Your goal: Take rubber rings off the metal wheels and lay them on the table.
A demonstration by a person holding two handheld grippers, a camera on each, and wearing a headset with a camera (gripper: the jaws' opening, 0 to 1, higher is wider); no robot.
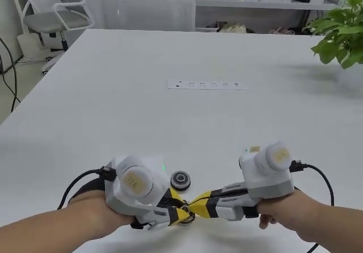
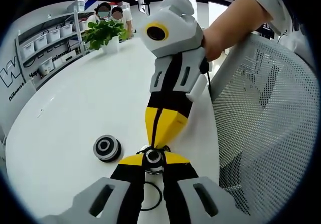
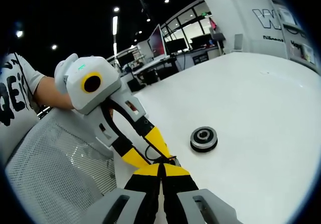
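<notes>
Now left tongs (image 2: 153, 160) clamp the small silver metal wheel (image 2: 153, 156); right tongs (image 2: 159, 144), closed, pinch its thin black rubber ring (image 2: 161, 197). Pull steadily outward, holding the wheel fixed.

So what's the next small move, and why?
Probably draw the right gripper away from the left gripper: the left jaws clamp a small silver metal wheel, the right jaws are shut at its rim, and a thin black rubber ring loops loose beside it, seemingly half off.

Table (image 1: 170, 54) matt; wheel (image 1: 180, 179) shiny metal (rubber-rimmed).
</notes>
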